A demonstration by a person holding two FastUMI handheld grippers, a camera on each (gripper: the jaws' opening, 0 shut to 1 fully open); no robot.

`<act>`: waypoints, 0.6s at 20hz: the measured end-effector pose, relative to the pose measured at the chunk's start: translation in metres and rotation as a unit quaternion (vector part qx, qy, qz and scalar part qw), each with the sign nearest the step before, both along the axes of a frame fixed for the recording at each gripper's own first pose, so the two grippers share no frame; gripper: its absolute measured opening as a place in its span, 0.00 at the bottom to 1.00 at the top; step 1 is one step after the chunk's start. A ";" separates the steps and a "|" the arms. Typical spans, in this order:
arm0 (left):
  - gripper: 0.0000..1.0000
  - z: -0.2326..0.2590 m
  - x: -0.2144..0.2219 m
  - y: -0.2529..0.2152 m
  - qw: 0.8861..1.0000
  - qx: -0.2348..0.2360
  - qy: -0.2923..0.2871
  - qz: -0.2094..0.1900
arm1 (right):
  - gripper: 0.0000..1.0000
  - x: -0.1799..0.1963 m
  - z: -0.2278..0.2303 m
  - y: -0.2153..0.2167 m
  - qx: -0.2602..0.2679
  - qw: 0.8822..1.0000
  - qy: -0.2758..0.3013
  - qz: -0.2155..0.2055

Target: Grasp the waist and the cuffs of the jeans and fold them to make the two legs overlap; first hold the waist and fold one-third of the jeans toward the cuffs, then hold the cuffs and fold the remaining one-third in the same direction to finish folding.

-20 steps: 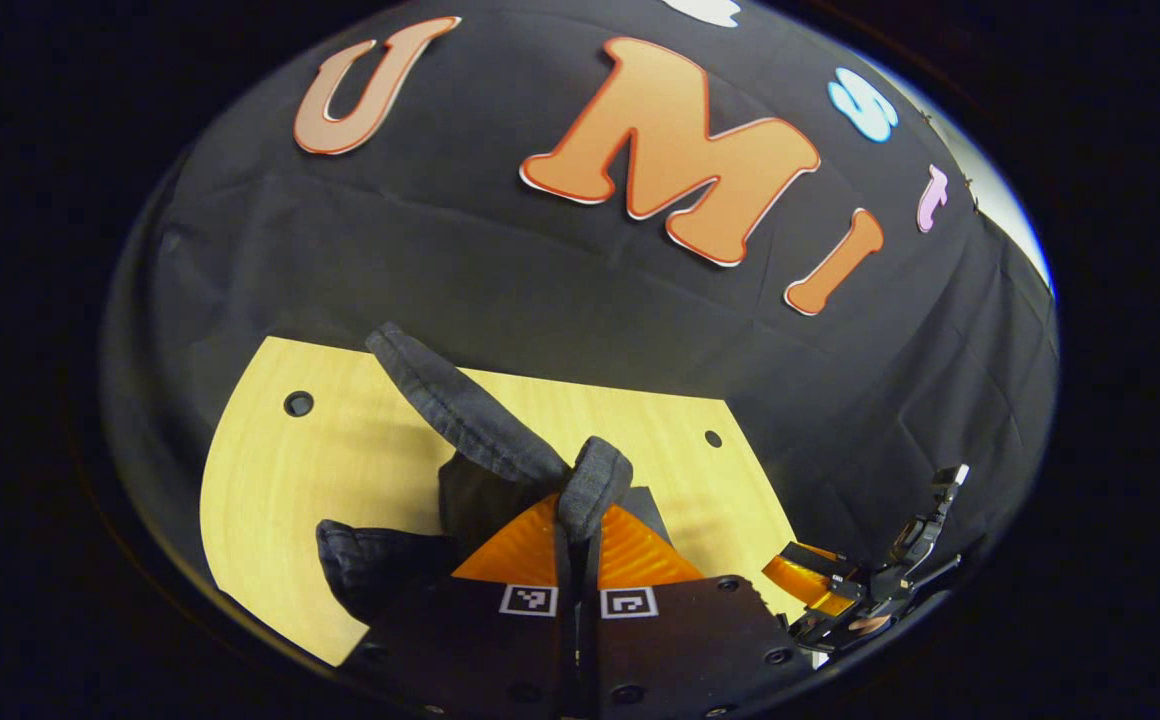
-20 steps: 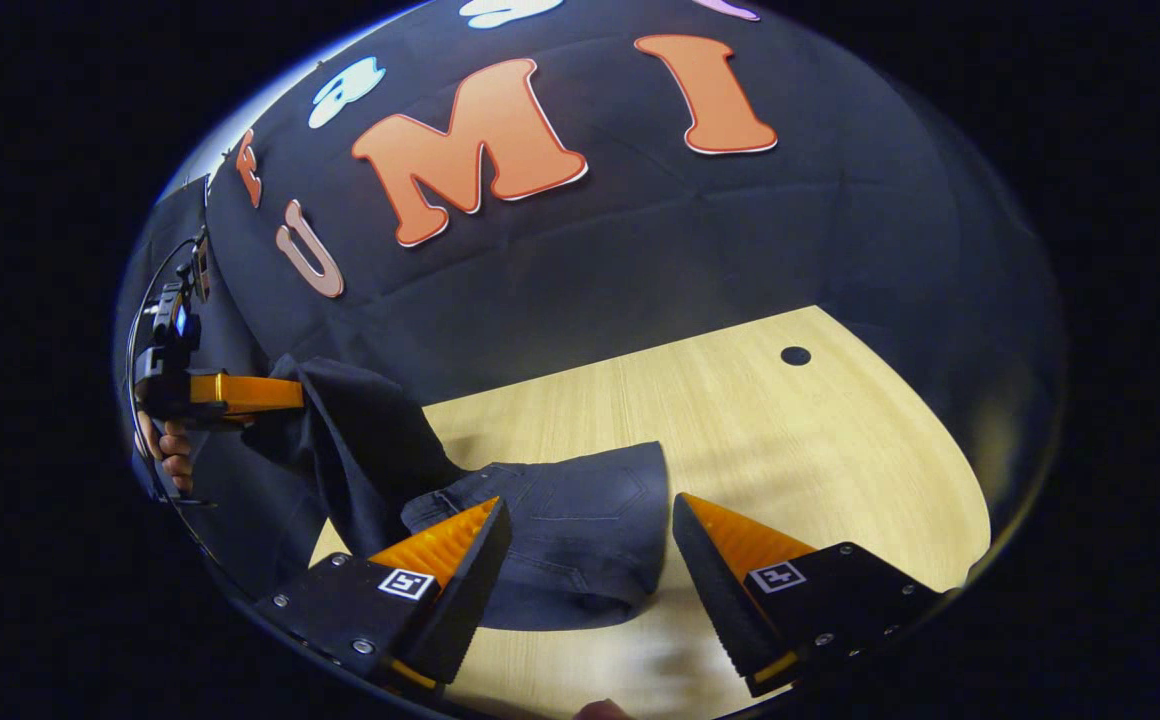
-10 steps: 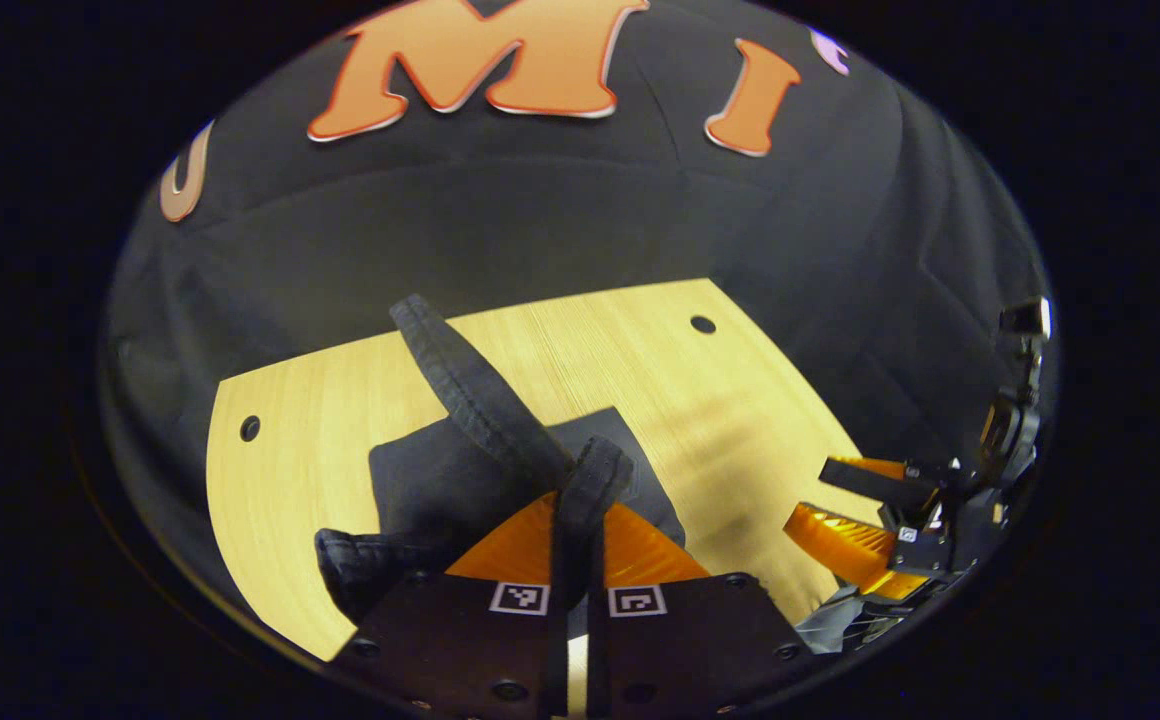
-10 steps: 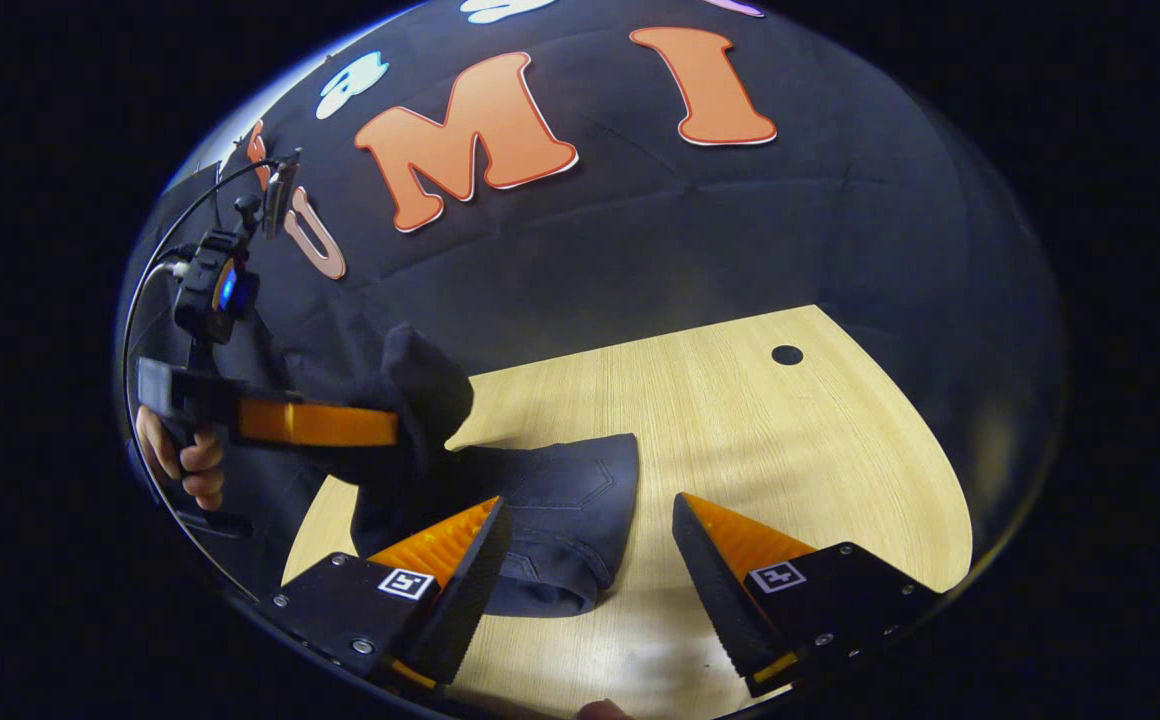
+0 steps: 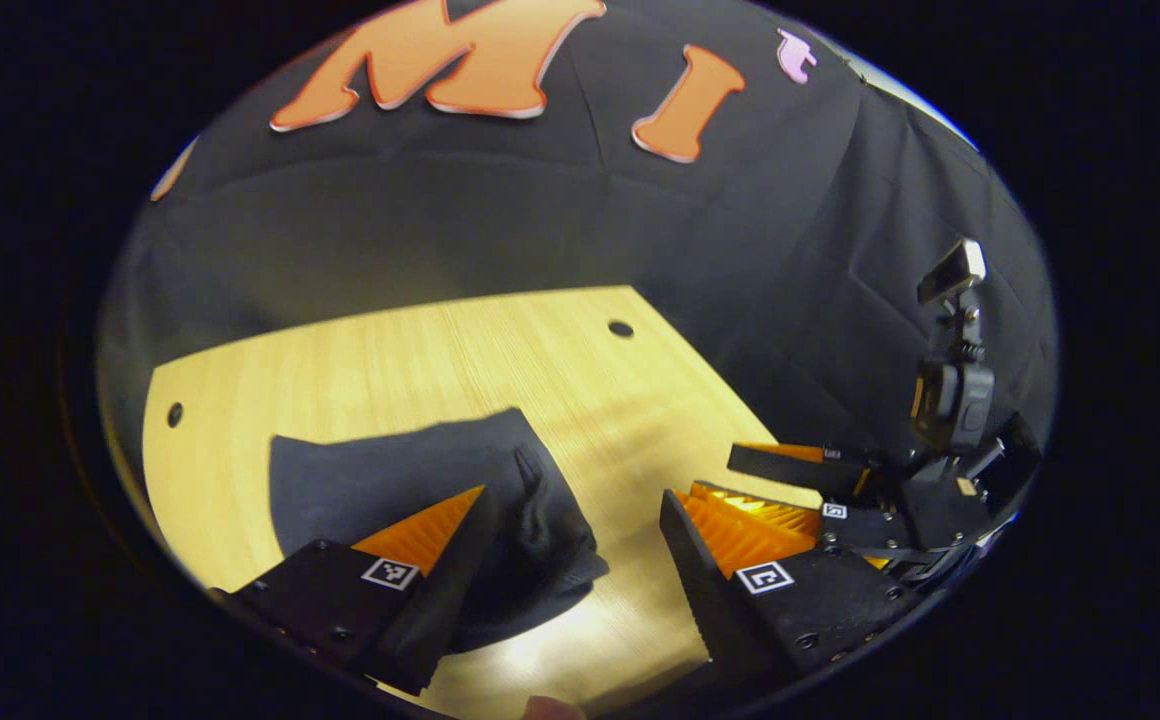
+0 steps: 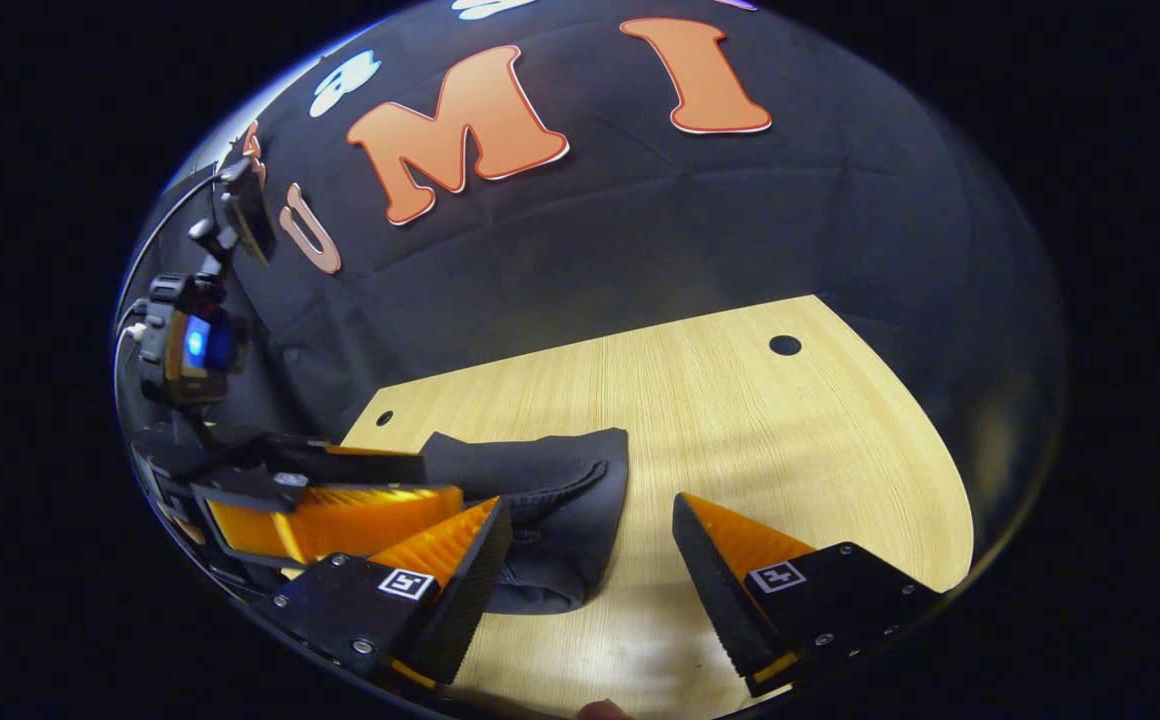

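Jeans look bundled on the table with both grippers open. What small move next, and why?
Probably back both grippers off. The jeans lie as a compact folded stack on the table; the left gripper and the right gripper stand open, holding nothing, so the fold looks finished.

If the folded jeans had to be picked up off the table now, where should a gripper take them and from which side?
Probably the thick rounded fold edge of the jeans, nearest the right gripper: it lies bare on the table, so one finger could slide under from the open side. The left gripper hangs open.
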State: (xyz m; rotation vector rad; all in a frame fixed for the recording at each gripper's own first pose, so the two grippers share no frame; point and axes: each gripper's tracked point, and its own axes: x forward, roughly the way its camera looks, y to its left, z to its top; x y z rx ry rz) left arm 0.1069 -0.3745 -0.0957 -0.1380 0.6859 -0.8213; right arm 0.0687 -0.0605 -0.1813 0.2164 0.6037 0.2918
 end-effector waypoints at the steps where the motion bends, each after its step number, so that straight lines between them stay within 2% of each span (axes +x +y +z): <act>1: 0.99 0.009 0.012 0.020 0.999 -0.001 -0.022 0.027 | 0.98 0.001 0.005 0.001 -0.003 1.000 -0.009 0.000; 4: 0.99 0.029 0.047 0.104 0.986 0.000 -0.086 0.144 | 0.98 0.005 0.023 0.006 -0.015 0.999 -0.050 0.001; 5: 0.99 0.030 0.050 0.121 0.981 -0.002 -0.093 0.168 | 0.99 0.005 0.030 0.007 -0.019 0.998 -0.061 0.001; 9: 0.99 0.033 0.039 0.182 0.962 -0.008 -0.129 0.240 | 0.98 0.017 0.063 0.037 -0.027 0.994 -0.104 0.007; 12: 0.99 0.049 0.028 0.236 0.944 -0.028 -0.165 0.284 | 0.98 0.018 0.080 0.057 -0.032 0.991 -0.131 0.011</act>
